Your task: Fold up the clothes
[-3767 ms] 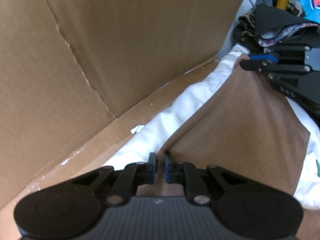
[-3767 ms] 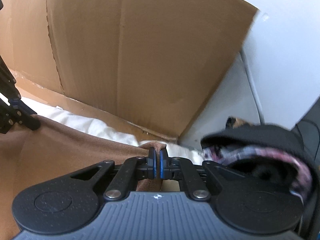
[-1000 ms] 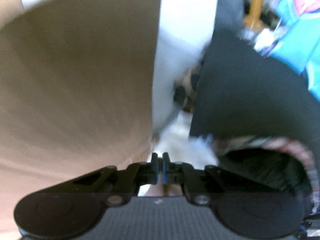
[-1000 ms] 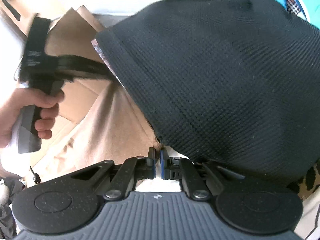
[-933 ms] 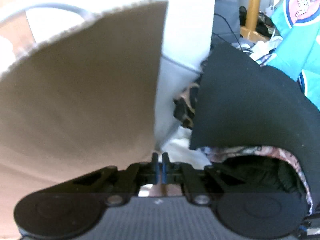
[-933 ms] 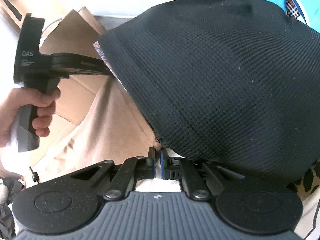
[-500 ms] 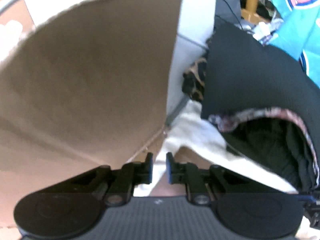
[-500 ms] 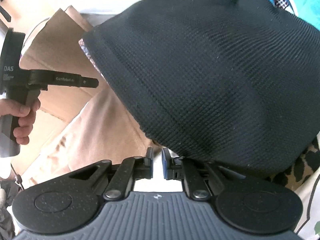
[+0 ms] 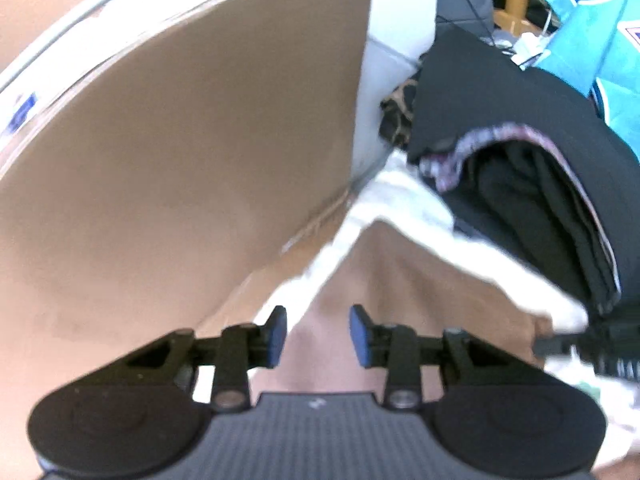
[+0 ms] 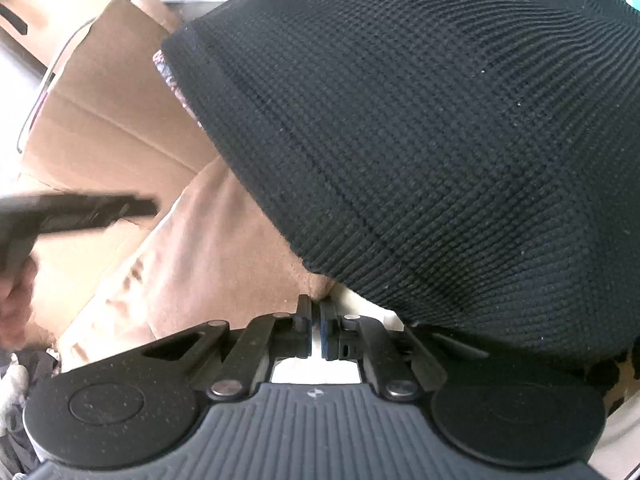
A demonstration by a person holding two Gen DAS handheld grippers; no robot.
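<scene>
A brown garment (image 9: 400, 288) lies spread on a white sheet (image 9: 400, 196) beside a cardboard wall. My left gripper (image 9: 318, 334) hovers just above it, open, with nothing between its blue pads. In the right wrist view the same brown garment (image 10: 224, 248) runs up to my right gripper (image 10: 316, 316), whose jaws are closed with a bump of the garment's edge at the tips. The left gripper (image 10: 80, 208) appears there as a blurred black bar at the left, held by a hand (image 10: 16, 304). Part of the right gripper (image 9: 592, 352) shows at the left view's right edge.
A tall cardboard panel (image 9: 180, 160) stands close on the left. A pile of black clothes (image 9: 520, 140) with a black knit top (image 10: 400, 140) crowds the right side, over a leopard-print fabric (image 9: 400, 108). A teal jersey (image 9: 592, 20) hangs behind.
My left gripper has opened, let go of the brown garment and dropped lower toward it. My right gripper parted slightly half a second ago and has closed again.
</scene>
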